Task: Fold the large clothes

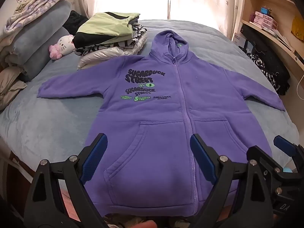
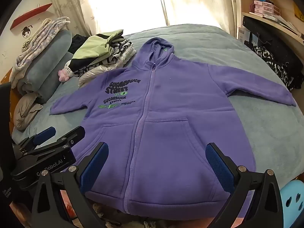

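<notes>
Left wrist view: my left gripper (image 1: 148,150) hangs over the hem of the hoodie (image 1: 171,114), jaws spread wide and holding nothing. The hoodie lies flat, face up and zipped, hood toward the far edge of the bed (image 1: 47,125), hem at the near edge, both sleeves spread out. The right gripper (image 1: 281,148) shows at the right, near the hem's right corner; from here I cannot tell how far it is open. I judge folding has not begun. To do the first fold well, I would pinch a sleeve cuff and shoulder cleanly, taking only hoodie and not the bedcover, and bring the sleeve across the chest.

Right wrist view: my right gripper (image 2: 157,152) is likewise wide open and empty above the hem. The pile (image 2: 102,57) of folded clothes sits toward the far left corner, touching the left shoulder. There are no containers on the bed; the shelf (image 2: 269,17) at right carries small boxes (image 2: 266,7), contents unseen.
</notes>
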Motion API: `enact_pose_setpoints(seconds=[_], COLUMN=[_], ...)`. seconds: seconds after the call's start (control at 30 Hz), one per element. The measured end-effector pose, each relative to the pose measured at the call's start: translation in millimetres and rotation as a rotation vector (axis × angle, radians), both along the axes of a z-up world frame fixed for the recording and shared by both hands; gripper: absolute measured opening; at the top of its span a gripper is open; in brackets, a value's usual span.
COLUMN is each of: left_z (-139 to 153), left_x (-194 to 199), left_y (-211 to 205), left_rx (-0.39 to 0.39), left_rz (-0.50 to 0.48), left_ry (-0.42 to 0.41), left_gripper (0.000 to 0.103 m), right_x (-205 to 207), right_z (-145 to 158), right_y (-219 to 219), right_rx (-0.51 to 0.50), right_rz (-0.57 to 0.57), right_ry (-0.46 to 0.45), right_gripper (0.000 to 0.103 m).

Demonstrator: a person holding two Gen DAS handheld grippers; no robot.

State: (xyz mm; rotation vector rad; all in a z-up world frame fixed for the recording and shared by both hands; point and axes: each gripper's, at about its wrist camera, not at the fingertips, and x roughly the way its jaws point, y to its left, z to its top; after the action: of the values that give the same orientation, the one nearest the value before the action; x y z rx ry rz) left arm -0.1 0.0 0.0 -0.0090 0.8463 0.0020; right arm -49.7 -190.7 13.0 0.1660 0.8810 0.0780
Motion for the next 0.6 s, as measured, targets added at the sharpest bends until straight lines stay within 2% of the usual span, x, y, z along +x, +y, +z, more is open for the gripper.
enact_pose_setpoints(seconds=[0.53,0.6], left_z=[-2.9,-3.9], left_x=[1.2,1.4], left_y=[-5.1,-5.6], left_rx=[-0.002,-0.002], left_rz=[-0.021,-0.02], left_ry=[0.008,0.01], left_gripper=[0.087,0.087], right_x=[3.6,2.3], right_z=[-6.5,-5.0], right_y=[-2.9,7.0], right_rx=[-0.014,-0.017], right_rz=[0.011,0.011], right_ry=[-0.002,-0.008], right_gripper=[0.103,0.103])
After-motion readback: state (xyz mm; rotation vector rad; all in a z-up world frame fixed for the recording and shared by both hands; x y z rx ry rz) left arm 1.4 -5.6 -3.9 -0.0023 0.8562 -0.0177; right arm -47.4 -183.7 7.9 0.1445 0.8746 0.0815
